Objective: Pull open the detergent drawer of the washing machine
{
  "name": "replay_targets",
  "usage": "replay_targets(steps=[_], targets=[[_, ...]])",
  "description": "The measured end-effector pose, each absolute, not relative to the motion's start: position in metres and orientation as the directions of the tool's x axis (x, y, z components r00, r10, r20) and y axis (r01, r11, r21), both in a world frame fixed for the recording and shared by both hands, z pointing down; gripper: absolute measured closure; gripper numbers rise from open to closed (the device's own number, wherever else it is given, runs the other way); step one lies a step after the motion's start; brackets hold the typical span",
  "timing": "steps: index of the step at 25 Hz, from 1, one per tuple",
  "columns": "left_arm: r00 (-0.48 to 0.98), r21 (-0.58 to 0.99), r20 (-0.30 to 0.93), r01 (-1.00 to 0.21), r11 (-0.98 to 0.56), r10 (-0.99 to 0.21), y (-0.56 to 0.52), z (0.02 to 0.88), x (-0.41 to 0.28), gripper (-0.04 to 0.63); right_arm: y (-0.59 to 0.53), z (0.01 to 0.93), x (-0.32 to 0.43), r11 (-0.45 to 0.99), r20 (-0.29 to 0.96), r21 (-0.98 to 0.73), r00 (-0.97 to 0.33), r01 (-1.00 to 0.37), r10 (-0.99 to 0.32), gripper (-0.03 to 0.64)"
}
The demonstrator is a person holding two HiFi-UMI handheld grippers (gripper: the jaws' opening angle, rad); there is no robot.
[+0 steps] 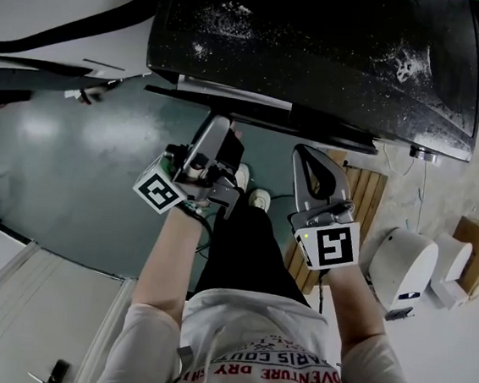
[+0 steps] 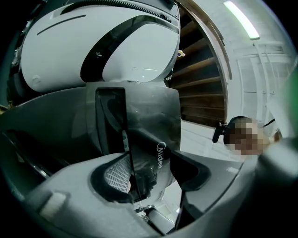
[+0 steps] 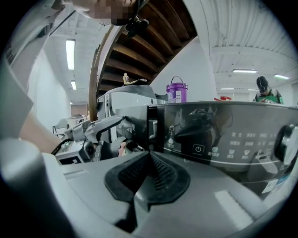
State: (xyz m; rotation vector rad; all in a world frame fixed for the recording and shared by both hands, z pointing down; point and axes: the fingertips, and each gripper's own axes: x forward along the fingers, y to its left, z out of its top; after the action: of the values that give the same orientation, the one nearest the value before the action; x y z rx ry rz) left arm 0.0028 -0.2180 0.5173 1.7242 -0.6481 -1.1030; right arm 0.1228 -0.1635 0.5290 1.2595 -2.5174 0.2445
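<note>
The black washing machine [image 1: 322,51] fills the top of the head view, its lid dusty. My left gripper [image 1: 224,134] reaches up under the machine's front edge. In the left gripper view its jaws [image 2: 151,174] stand apart around the glossy dark detergent drawer front [image 2: 149,125] marked "Midea". The ribbed left pad [image 2: 116,175] lies beside the drawer's thin edge; no pressing shows. My right gripper [image 1: 304,155] hangs just right of it, shut with nothing between its pads [image 3: 149,174], facing the control panel [image 3: 223,132]. The left gripper [image 3: 93,135] also shows there, at the panel's left end.
A purple tub [image 3: 178,91] stands on the machine. A wooden slatted board [image 1: 367,191], a white rounded appliance [image 1: 406,263] and a cardboard box [image 1: 477,241] sit on the floor at right. Another white machine [image 2: 93,42] looms at left. A person [image 3: 267,90] stands far off.
</note>
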Motion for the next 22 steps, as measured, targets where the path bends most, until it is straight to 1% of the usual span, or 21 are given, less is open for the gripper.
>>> replay_targets(steps=[7,22], targets=[[0.455,0.912,-0.386,0.058,-0.406,-0.802,-0.201,0.516,0.001,0.334,-0.153,0.527,0.126,0.588,0.365,0.011,-0.544,-0.809,-0.756,0.615],[0.458,0.913,-0.383,0.055,-0.405,-0.802,-0.141,0.517,-0.004,0.333,-0.122,0.504,0.116,0.594,0.327,0.001,-0.561,-0.804,-0.761,0.615]])
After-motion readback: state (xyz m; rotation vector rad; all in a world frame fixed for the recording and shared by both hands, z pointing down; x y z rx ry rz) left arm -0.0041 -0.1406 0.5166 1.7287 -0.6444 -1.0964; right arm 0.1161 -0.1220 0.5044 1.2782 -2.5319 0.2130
